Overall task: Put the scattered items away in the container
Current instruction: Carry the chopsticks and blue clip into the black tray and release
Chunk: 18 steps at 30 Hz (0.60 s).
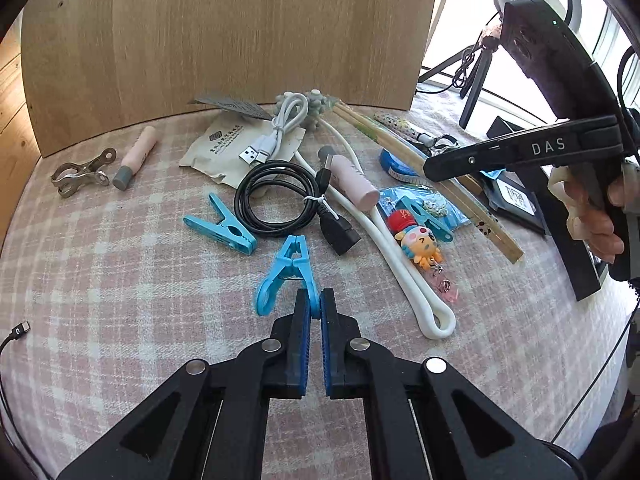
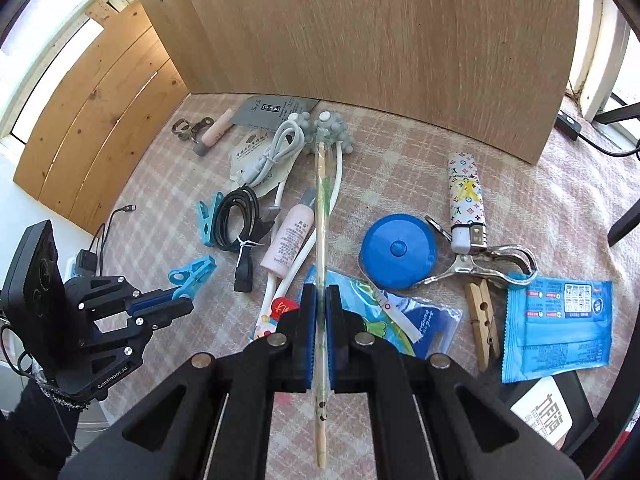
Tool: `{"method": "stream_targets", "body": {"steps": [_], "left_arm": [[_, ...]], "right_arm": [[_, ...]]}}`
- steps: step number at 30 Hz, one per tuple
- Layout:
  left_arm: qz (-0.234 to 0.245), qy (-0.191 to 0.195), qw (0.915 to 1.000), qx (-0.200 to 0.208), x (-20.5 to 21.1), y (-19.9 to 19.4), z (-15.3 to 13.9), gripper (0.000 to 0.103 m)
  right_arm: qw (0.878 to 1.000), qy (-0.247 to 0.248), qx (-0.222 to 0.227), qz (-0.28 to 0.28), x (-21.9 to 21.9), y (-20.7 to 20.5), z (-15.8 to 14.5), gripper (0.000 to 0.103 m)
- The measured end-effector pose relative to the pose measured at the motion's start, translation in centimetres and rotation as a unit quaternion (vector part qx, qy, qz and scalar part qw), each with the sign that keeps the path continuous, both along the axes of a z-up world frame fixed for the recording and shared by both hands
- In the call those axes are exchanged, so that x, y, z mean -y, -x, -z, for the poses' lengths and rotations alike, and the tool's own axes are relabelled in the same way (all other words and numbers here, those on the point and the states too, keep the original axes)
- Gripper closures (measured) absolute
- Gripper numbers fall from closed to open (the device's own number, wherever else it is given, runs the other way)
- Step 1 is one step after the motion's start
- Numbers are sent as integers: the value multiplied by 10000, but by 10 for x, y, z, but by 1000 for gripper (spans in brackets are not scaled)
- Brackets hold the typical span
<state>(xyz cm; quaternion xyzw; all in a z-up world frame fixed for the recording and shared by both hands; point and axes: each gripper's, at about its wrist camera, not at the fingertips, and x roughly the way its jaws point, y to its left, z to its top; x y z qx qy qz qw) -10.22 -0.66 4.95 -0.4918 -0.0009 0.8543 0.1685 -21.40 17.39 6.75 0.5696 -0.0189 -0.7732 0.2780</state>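
Observation:
My left gripper (image 1: 316, 304) is shut on one handle of a blue plastic clothespin (image 1: 286, 270), which lies at or just above the pink plaid cloth (image 1: 120, 280). It also shows in the right wrist view (image 2: 191, 271) with the left gripper (image 2: 176, 300) on it. My right gripper (image 2: 321, 300) is shut on wrapped chopsticks (image 2: 322, 208) that run forward over the clutter; in the left wrist view the chopsticks (image 1: 400, 140) slant under the right gripper (image 1: 430, 170). No container is clearly in view.
Scattered on the cloth: another blue clothespin (image 1: 222, 226), black cable (image 1: 280, 200), white USB cable (image 1: 280, 128), pink tubes (image 1: 136, 156), metal clip (image 1: 80, 176), white loop strap (image 1: 400, 264), cartoon keychain (image 1: 416, 240), blue tape measure (image 2: 396, 250), lighter (image 2: 466, 200), blue packet (image 2: 558, 324). A wooden board (image 1: 240, 40) stands behind.

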Motion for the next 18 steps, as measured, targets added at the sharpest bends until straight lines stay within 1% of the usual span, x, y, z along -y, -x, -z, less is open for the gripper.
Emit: {"method": "stream_targets", "body": {"steps": [5, 7, 10, 14, 18], "left_arm": [[-82, -80, 9999, -129, -3, -10, -21, 99], [-39, -107, 9997, -239, -10, -10, -35, 99], [124, -190, 9988, -439, -31, -7, -57, 99], [487, -362, 9962, -618, -85, 5, -78, 99], [1106, -491, 9902, -693, -153, 7, -90, 99]], "right_arm": [[9993, 252, -19, 289, -24, -23, -15, 98], [9983, 354, -61, 466, -40, -32, -25, 98], [9957, 469, -200, 775, -74, -49, -42, 98], [9891, 480, -429, 1328, -137, -76, -63, 98], [9747, 359, -621, 2117, -214, -106, -77, 98]]}}
